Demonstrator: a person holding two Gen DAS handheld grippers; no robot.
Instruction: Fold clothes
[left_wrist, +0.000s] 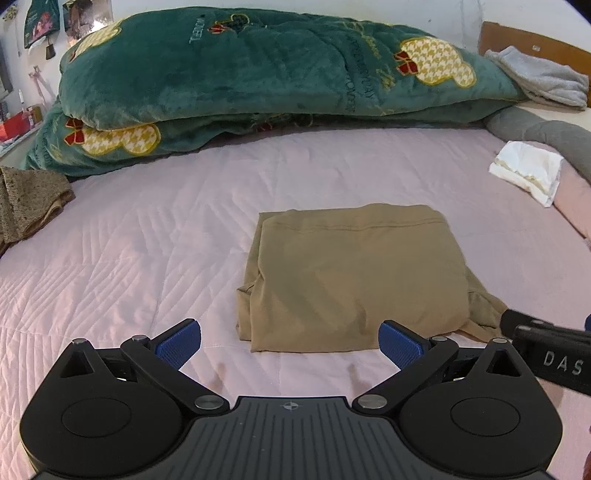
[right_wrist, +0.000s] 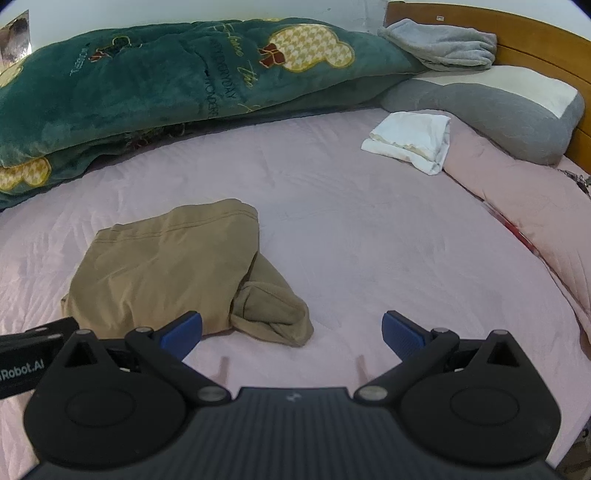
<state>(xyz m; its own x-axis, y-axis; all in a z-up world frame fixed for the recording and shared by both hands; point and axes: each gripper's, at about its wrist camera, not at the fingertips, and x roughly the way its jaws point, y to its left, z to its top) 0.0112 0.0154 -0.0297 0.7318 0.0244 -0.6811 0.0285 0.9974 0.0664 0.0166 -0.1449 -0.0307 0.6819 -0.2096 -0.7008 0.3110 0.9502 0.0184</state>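
Note:
A tan garment (left_wrist: 351, 273) lies folded into a rough rectangle on the pink bedspread (left_wrist: 147, 240). In the right wrist view the tan garment (right_wrist: 166, 266) has a bunched end sticking out at its near right. My left gripper (left_wrist: 290, 341) is open and empty, just in front of the garment's near edge. My right gripper (right_wrist: 291, 334) is open and empty, over the pink bedspread (right_wrist: 369, 240) to the right of the garment's bunched end. The right gripper's body shows at the right edge of the left wrist view (left_wrist: 546, 339).
A thick green blanket (left_wrist: 258, 81) is piled along the far side. A folded white cloth (right_wrist: 410, 140), a grey pillow (right_wrist: 498, 114) and a grey garment (right_wrist: 443, 46) lie at the far right by the wooden headboard (right_wrist: 517, 33). A brown knit item (left_wrist: 29, 203) lies at the left.

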